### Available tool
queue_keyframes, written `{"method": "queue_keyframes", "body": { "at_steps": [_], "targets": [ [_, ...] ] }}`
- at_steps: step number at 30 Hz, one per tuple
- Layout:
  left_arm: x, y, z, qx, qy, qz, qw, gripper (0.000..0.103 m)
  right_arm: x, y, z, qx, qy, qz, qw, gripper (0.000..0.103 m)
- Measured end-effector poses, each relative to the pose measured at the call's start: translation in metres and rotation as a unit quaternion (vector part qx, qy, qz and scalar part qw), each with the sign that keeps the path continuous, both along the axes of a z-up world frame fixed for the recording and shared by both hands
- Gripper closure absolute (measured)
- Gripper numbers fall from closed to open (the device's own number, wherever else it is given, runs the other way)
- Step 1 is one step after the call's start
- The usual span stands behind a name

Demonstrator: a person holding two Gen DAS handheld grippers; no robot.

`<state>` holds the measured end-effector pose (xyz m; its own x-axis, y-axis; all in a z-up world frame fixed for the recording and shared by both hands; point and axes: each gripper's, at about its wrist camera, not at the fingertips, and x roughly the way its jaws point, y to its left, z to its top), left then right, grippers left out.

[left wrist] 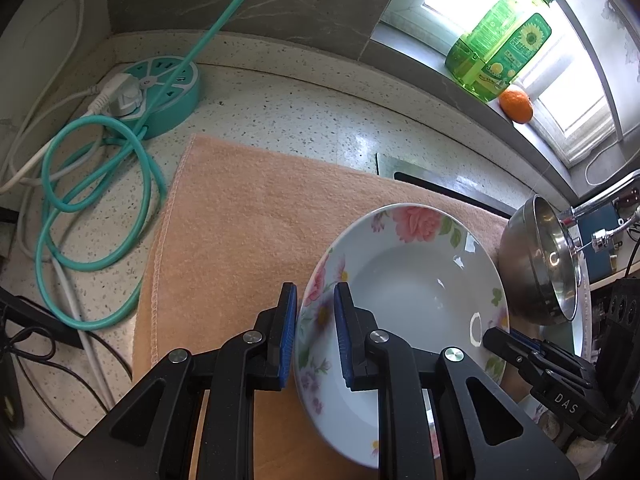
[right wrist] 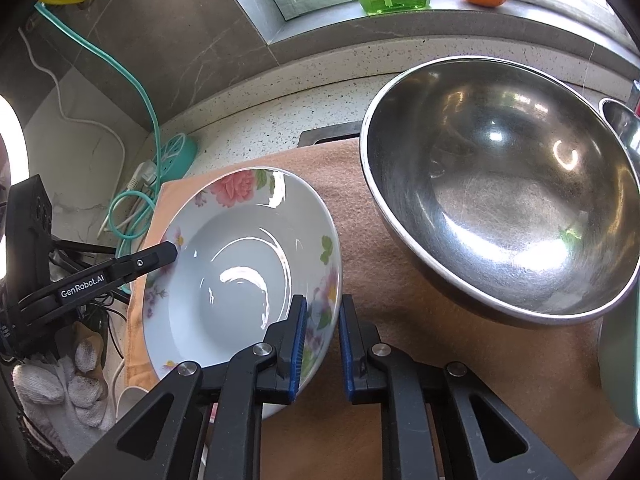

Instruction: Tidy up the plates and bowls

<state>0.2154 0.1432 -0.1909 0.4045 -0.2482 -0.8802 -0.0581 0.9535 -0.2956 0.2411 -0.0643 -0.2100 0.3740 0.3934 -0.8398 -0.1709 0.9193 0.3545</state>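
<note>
The plate (right wrist: pixel 240 264) is hanging tilted over the towel (left wrist: pixel 248 208), just beside the steel bowl (right wrist: pixel 500 184). Both grippers are clamping its rim: left gripper (left wrist: pixel 316 332) on one edge, right gripper (right wrist: pixel 323 344) opposite. Uneven pulling is risking a slip, or a knock against the bowl.

Black left gripper (left wrist: pixel 316 336) & right gripper (right wrist: pixel 323 346) – blue pads, silver screws; white knit glove (right wrist: pixel 60 392).
</note>
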Motion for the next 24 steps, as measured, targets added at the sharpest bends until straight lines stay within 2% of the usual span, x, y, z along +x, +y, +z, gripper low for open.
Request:
{"method": "queue_keyframes", "body": {
  "at_steps": [24],
  "targets": [
    [0.0005,0.0038,-0.0006,-0.023,0.014,0.009,0.9996,0.085,-0.0007,-0.0001,0.0028,-0.002,-0.002,-0.003,1.0,0.089]
  ]
}}
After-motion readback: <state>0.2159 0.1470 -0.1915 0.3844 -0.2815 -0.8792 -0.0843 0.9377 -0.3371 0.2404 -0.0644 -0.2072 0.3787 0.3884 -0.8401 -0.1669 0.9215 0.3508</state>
